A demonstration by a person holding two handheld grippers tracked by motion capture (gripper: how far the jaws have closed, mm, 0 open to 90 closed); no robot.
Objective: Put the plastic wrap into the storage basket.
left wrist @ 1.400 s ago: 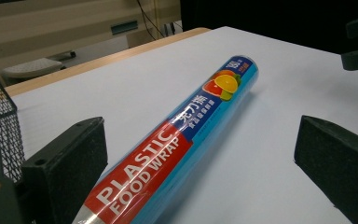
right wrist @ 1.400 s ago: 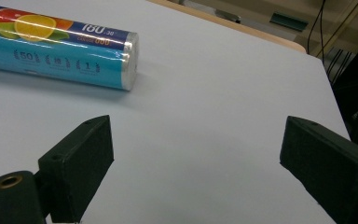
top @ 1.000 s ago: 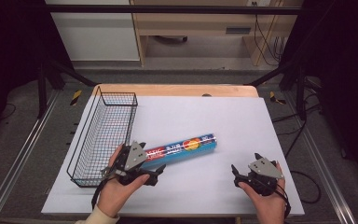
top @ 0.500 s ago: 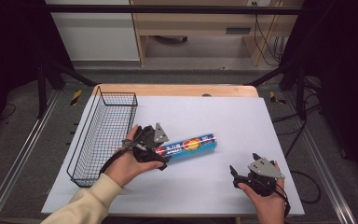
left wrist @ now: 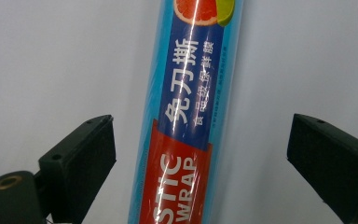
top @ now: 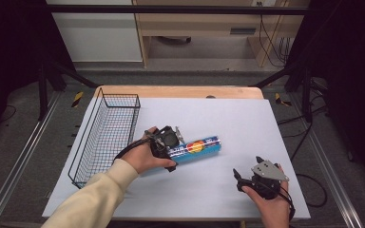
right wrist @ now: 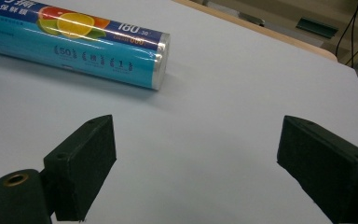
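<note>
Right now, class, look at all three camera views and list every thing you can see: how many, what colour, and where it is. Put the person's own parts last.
Plastic wrap roll: one, blue with a red band and a fruit picture, lying on its side mid-table, right of the basket.
Wire basket: one, black mesh, on the table's left side, nothing visible in it.
Table: one, white surface with a wooden far edge.
Metal frame rails: grey, along both sides of the table on the floor.
Left gripper: one, black, over the roll's left end; its fingers stand open either side of the roll, not touching it.
Right gripper: one, black with a grey plate, near the table's front right, fingers open on nothing.
Sleeve: one, cream, on the left arm.
</note>
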